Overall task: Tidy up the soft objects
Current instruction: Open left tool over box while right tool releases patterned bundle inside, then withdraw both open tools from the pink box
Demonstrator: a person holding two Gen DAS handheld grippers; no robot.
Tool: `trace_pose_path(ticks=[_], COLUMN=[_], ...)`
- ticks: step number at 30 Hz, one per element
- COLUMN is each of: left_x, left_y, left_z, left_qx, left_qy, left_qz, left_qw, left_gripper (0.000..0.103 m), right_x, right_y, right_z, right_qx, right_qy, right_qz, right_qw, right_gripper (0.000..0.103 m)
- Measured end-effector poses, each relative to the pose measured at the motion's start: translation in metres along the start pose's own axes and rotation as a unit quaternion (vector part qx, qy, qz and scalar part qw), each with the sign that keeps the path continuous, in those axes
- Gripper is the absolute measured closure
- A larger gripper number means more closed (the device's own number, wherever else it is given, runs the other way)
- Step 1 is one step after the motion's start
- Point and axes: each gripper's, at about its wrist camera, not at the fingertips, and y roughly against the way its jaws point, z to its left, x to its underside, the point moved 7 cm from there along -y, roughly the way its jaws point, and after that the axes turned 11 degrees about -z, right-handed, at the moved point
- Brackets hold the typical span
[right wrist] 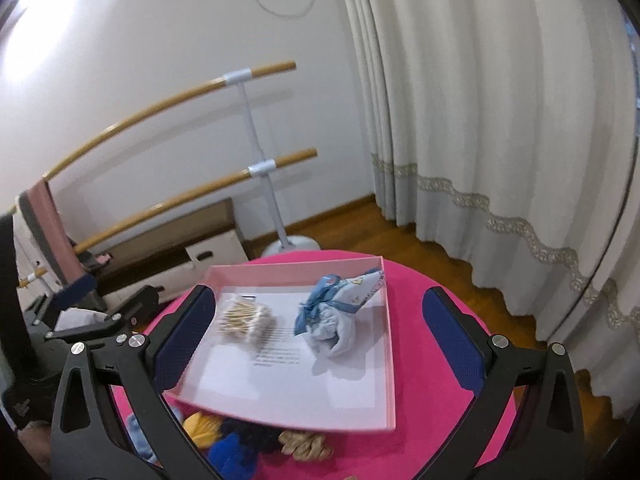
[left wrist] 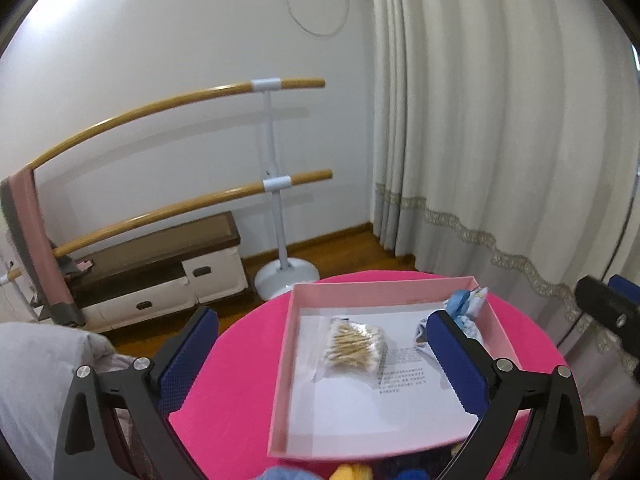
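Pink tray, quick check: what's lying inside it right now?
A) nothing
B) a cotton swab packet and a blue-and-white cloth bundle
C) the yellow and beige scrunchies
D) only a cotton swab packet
B: the pink tray holds the cotton swab packet and, apart from it, the blue-and-white cloth bundle.

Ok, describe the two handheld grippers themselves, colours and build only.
Both match. The left gripper has two matte black angular fingers with triangular cut-outs, silver round bolts at the joints, and dark blue dimpled pads on the inner faces. The right gripper is built the same. No cables or sleeves show.
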Motion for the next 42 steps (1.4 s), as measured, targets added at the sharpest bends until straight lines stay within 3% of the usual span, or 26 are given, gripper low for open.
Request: trace_pose_path(ticks=[6,14,20,30,35,42], left_x=[0.036,0.072,0.069,0.045,0.047,0.053], left_y=[0.067,0.132,0.153,0.174,0.186,0.194], left_z=[0.026,0.003,-0.015,-0.009,-0.007,0.003], left_qx=[-0.036,-0.061,-0.074,-0.057,-0.026,-0.02], left_qy=[0.009,0.008,0.013,0.02,0.009,0.029], left_qz=[-0.014,-0.016,-0.011,-0.003,-0.011,-0.009], left_qw=[0.9992,0.998,0.9971,0.9982,0.9996,0.9993], left_gripper=[0.0,0.0,0.0,0.0,0.0,0.0], right_x=[0.005,0.015,0.02,0.044,0.06,0.054], right_y=[0.048,0.087,0.092,0.097,0.119,0.129], right_z=[-0.005,-0.019,-0.022,-0.004,0.001,0.012], right_qx=[-0.011,-0.006,-0.005,0.001,0.032,0.04], right_qy=[-0.009,-0.003,0.013,0.02,0.009,0.031], right_qz=[-0.024,-0.042,-0.039,-0.025,-0.029,-0.031], right_qw=[1.0,0.999,0.999,0.999,0.999,0.998], right_gripper=[0.0,0.0,0.0,0.0,0.0,0.0])
